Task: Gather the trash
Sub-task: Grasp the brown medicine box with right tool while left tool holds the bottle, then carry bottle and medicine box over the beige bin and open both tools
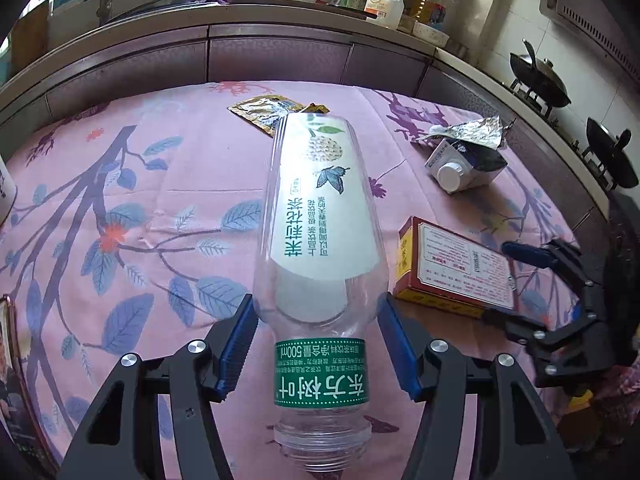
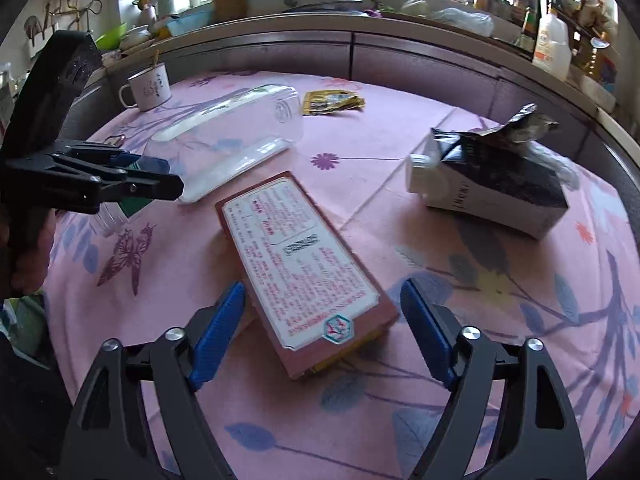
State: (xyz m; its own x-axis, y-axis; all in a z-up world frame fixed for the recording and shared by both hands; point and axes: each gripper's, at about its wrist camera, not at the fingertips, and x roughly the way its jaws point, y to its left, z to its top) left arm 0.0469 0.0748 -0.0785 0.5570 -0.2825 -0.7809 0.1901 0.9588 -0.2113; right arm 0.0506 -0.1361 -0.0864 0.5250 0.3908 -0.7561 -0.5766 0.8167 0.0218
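A clear empty plastic bottle (image 1: 320, 240) with a white and green label lies on the pink tablecloth. My left gripper (image 1: 318, 344) has its blue pads against both sides of the bottle near its neck; the bottle (image 2: 236, 136) and this gripper (image 2: 152, 178) also show in the right wrist view. A flat red and yellow box (image 2: 304, 272) lies between the open fingers of my right gripper (image 2: 324, 336), which touch nothing; the box (image 1: 452, 268) and this gripper (image 1: 516, 280) show in the left wrist view. A torn black carton (image 2: 496, 184) and a yellow sachet (image 2: 332, 102) lie further back.
A white enamel mug (image 2: 148, 88) stands at the table's far left. A kitchen counter (image 2: 352, 36) with a sink, bottles and bags runs behind the table. Woks (image 1: 540, 76) sit on a stove at the right.
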